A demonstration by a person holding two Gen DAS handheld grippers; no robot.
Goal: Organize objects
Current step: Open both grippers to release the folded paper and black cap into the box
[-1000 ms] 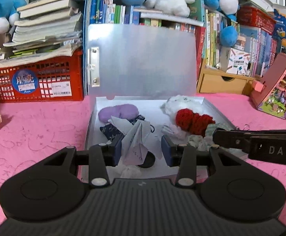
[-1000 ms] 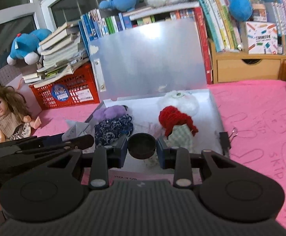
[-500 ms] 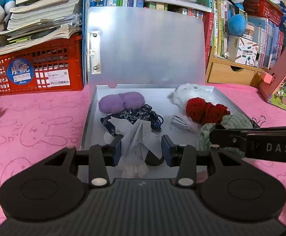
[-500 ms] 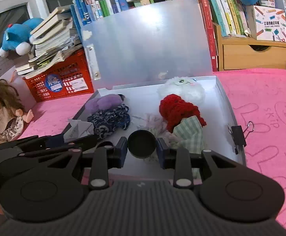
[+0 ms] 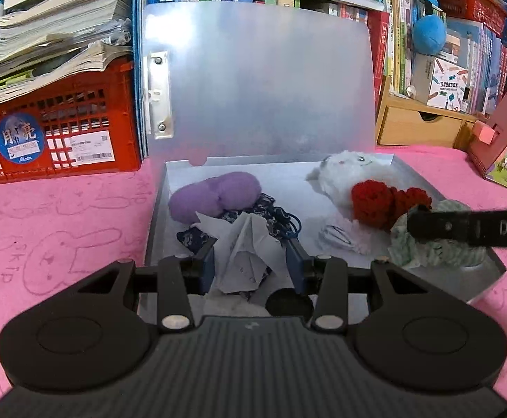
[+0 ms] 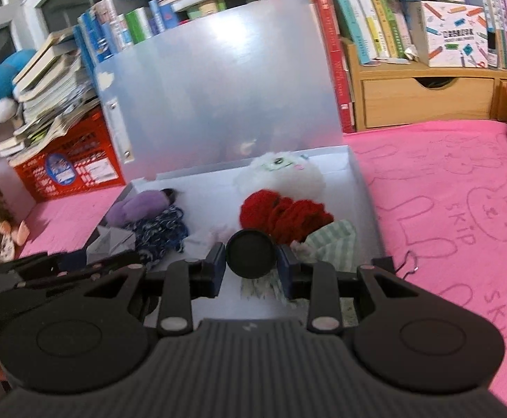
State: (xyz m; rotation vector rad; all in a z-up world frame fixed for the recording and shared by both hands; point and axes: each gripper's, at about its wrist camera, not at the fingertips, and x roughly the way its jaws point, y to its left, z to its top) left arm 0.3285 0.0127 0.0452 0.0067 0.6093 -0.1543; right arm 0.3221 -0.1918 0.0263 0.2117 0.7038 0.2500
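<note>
Both tools, loads gripped, have neared the open box [image 5: 445,198].

Box [image 5: 156,216] floor bare only down the middle strip and near my front edge; purple plush [image 5: 215,193] and dark cloth [image 5: 271,214] crowd the left, white plush [image 5: 351,170], red yarn [image 5: 382,205], green cloth [image 6: 330,244] the right. Upright lid [image 5: 264,87] blocks the far side. Pink mat [image 6: 445,191] right of box open, bar a binder clip [image 6: 405,263].

We see a pink cloth [image 6: 445,181] with rabbit outlines on the tabletop, a pale grey box [image 5: 159,209], a purple pouch [image 5: 215,193], a navy patterned cloth [image 5: 271,212], a white plush [image 6: 281,177], red yarn [image 6: 285,214], green checked fabric [image 6: 333,244], white folded paper [image 5: 243,254] and a red crate [image 5: 62,132].
</note>
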